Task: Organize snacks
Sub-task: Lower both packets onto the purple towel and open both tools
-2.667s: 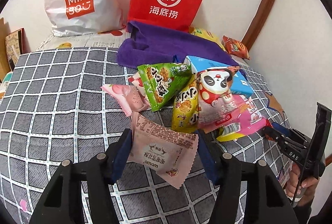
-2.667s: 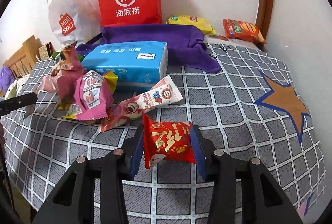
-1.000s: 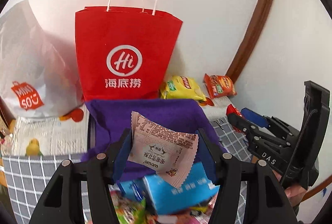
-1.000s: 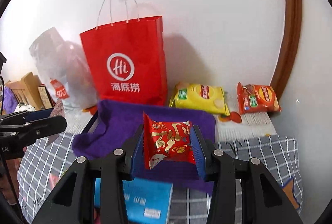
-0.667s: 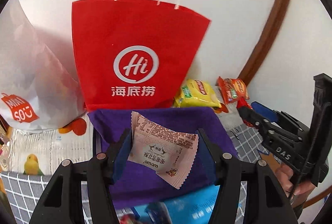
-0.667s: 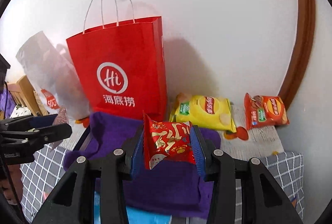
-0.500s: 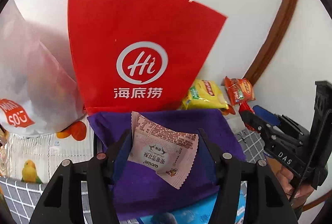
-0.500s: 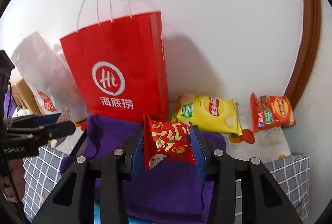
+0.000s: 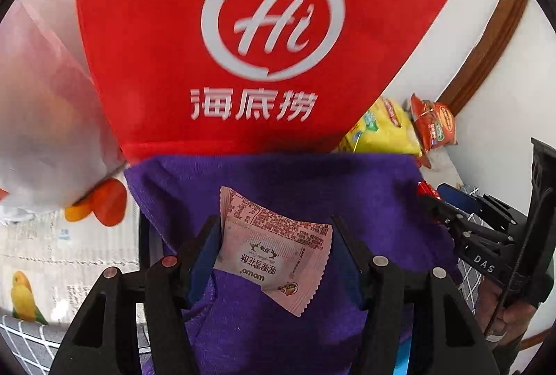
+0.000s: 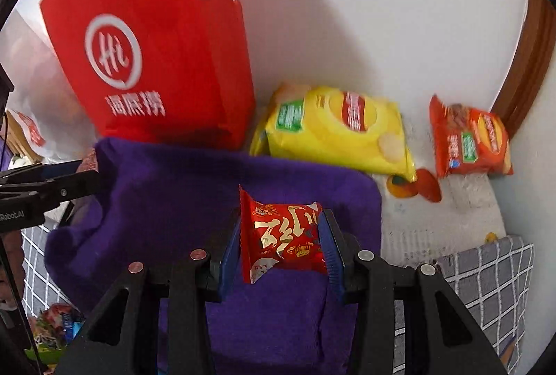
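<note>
My left gripper (image 9: 274, 236) is shut on a pale pink snack packet (image 9: 274, 250), hanging over a purple cloth (image 9: 278, 187). My right gripper (image 10: 279, 232) is shut on a small red snack packet (image 10: 283, 236) and hovers above the same purple cloth (image 10: 194, 198). In the left wrist view the right gripper (image 9: 434, 201) reaches in from the right edge with a bit of red showing at its tip. The left gripper's fingers (image 10: 62, 187) enter the right wrist view from the left.
A red paper bag (image 9: 243, 45) stands against the wall right behind the cloth, beside a white plastic bag (image 9: 41, 139). A yellow chip bag (image 10: 333, 132) and an orange chip bag (image 10: 469, 142) lie by the wall. Grey checked bedding (image 10: 486, 277) lies at the lower right.
Both grippers have moved forward and down toward the purple cloth and the red bag, which now looms much larger. Each packet stays gripped as before.
</note>
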Demonstrator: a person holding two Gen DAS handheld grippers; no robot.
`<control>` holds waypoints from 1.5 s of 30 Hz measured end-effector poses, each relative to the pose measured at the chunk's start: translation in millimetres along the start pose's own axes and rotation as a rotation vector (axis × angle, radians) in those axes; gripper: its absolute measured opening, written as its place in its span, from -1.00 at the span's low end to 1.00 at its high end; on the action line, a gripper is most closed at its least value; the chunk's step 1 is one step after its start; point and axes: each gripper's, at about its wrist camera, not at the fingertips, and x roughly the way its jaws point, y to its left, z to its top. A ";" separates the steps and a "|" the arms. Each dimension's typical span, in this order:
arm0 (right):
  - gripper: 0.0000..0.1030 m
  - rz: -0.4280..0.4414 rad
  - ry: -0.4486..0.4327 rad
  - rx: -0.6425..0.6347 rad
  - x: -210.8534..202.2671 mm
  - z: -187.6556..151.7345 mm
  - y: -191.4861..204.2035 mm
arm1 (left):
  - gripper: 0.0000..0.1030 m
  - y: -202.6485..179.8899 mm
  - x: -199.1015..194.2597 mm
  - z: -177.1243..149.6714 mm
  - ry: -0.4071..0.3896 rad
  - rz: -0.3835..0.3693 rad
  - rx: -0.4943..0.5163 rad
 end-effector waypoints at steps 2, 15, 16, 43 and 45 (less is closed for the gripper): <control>-0.16 0.001 0.011 -0.017 6.0 -1.4 3.6 | 0.15 -1.0 7.5 -1.7 0.017 0.002 -0.001; -0.15 -0.019 0.058 -0.038 22.9 -6.8 9.1 | 0.16 -7.9 29.6 -6.8 0.083 -0.016 0.011; -0.15 -0.020 0.059 -0.038 23.2 -6.9 9.0 | 0.16 -8.1 31.3 -7.4 0.087 -0.014 0.011; 0.59 -0.054 -0.020 -0.015 -28.6 6.4 19.1 | 0.59 -34.7 -11.0 -3.6 0.032 0.037 0.094; 0.60 -0.061 -0.022 0.003 -34.4 5.7 17.7 | 0.59 -36.9 -17.5 -2.7 0.016 0.066 0.101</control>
